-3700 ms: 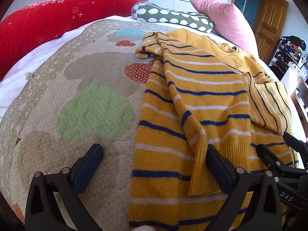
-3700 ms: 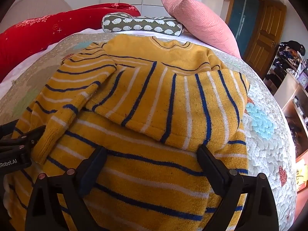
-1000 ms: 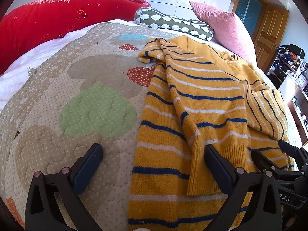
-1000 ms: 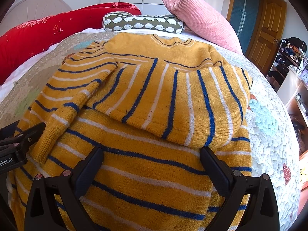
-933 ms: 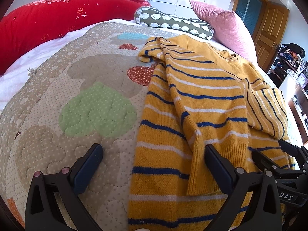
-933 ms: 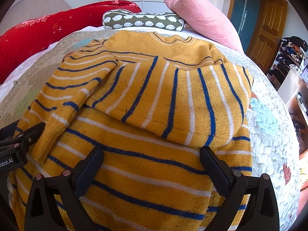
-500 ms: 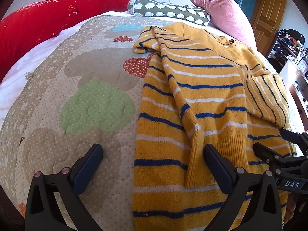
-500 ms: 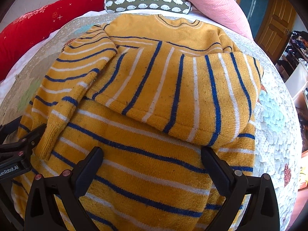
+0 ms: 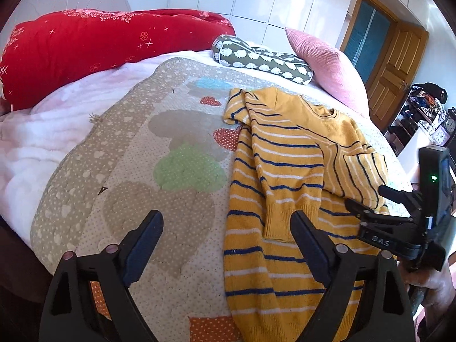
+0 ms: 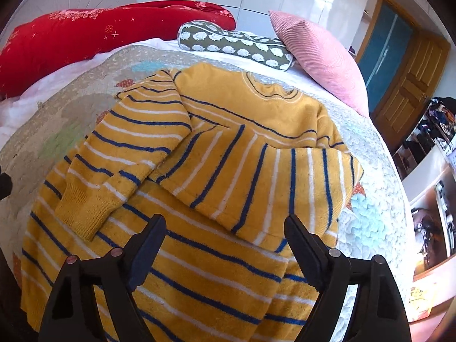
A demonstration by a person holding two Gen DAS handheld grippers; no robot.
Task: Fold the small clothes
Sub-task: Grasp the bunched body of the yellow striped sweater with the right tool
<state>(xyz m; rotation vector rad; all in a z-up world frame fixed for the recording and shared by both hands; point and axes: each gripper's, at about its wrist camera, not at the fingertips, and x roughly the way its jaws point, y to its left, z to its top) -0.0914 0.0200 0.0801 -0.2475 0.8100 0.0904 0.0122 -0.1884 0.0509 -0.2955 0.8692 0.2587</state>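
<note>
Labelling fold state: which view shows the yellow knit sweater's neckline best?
Right wrist view. The yellow knit sweater with blue and white stripes lies nearly centred, its round neckline fully visible above both folded-in sleeves. The left wrist view sees the sweater from the side, so its neckline shows only as a foreshortened edge.

Count of things on the bed

One mustard-yellow knitted sweater with blue and white stripes [image 10: 216,154], one long red quilted bolster [image 9: 94,48], one green hedgehog-print cushion [image 9: 262,59], one pink ribbed pillow [image 9: 327,71], one heart-patterned beige quilt [image 9: 136,171], two black tongs: left [image 9: 226,235], right [image 10: 225,238].
</note>
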